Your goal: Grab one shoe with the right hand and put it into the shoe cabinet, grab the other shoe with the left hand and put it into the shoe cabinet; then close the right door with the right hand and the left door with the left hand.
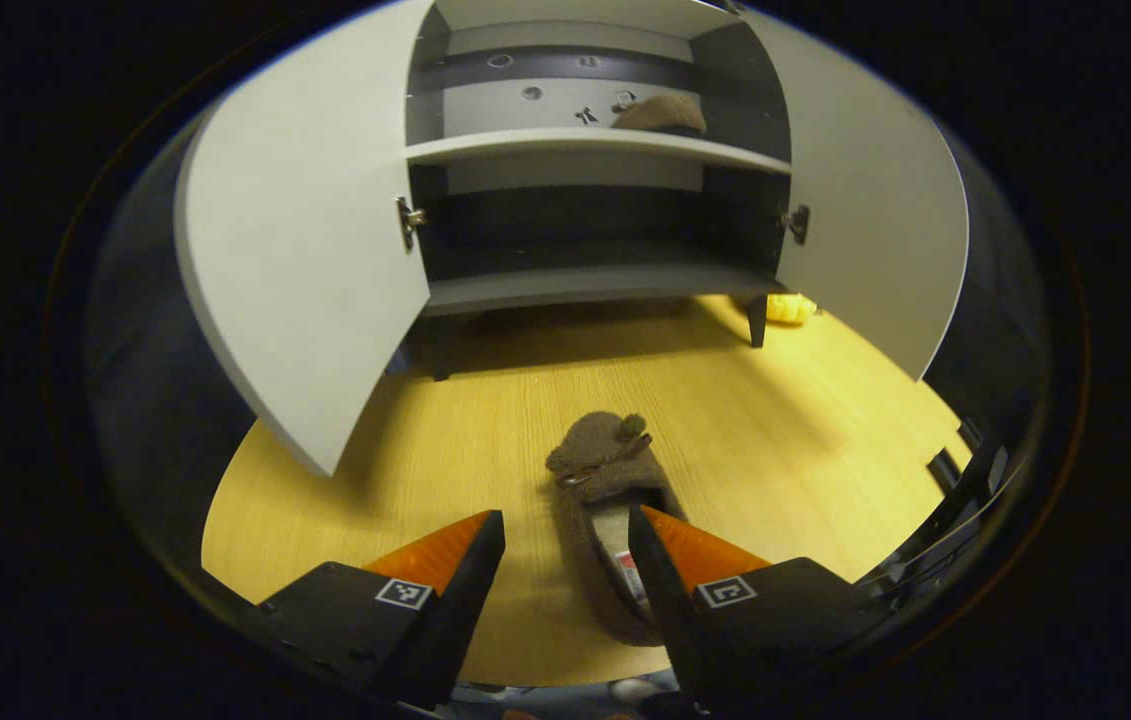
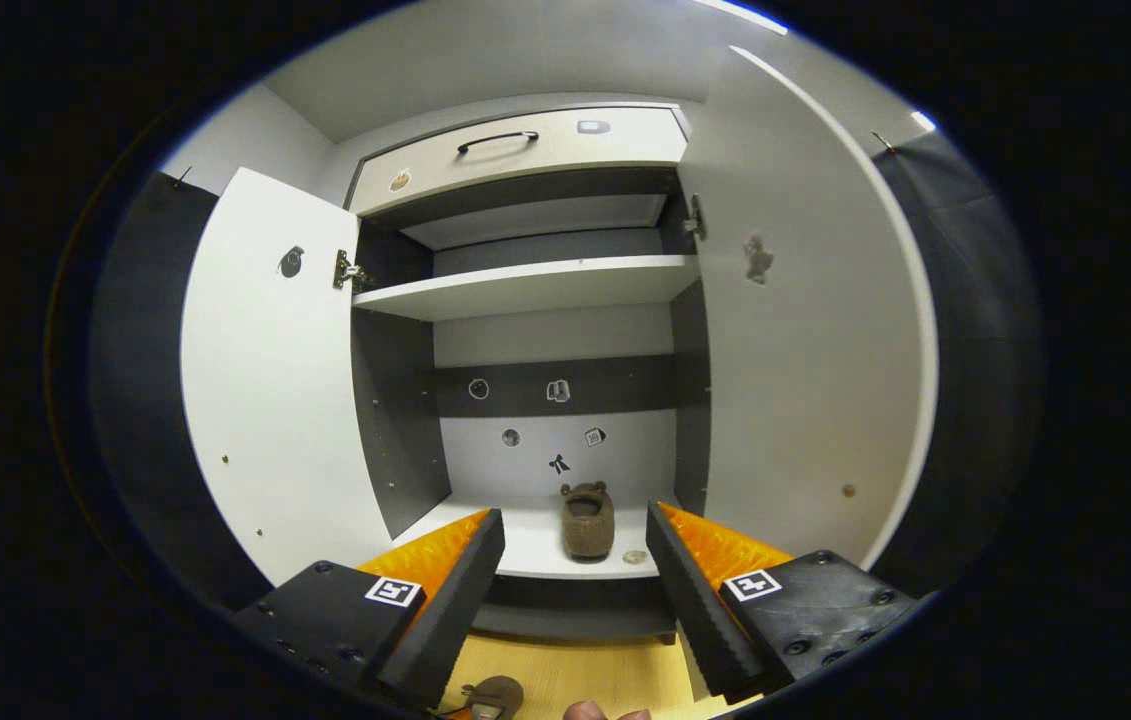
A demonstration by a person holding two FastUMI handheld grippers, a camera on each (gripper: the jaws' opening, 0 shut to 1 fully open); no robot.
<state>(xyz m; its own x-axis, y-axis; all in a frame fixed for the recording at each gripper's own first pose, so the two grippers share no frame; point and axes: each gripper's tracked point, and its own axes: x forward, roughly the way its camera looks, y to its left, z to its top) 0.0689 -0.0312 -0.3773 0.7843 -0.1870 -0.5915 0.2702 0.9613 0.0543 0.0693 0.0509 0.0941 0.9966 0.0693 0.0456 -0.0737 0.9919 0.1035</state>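
Two shoes, one already in the cabinet (image 1: 585, 285) and one not. Left gripper view first: left gripper (image 1: 565, 530) spread wide, poised low over the floor (image 1: 775, 420), holding nothing; second shoe (image 1: 605, 500) lying in front of the cabinet, toe toward it, heel end between the fingers but apparently not touched by either. Step in hand, most likely: grabbing this shoe. Best done by lowering further, straddling the heel wall or one side of the opening, closing firmly on the soft knit, then lifting clear of the floor before heading for a shelf. Left door (image 1: 295, 240) and right door (image 1: 875, 190) both swung open, so a free path in; first shoe (image 1: 660, 113) up on the middle shelf (image 1: 525, 147), bottom shelf bare, a small yellow thing (image 1: 790, 308) beside the cabinet's right leg. Right gripper view next: right gripper (image 2: 575, 540) also spread, gripping nothing, aimed into the cabinet (image 2: 395, 400); first shoe (image 2: 587, 520) resting on the shelf (image 2: 525, 540) ahead, heel toward the camera, well short of the back wall; top shelf (image 2: 525, 285) bare; drawer (image 2: 525, 150) above shut; second shoe (image 2: 495, 692) just visible on the floor (image 2: 585, 680) below.
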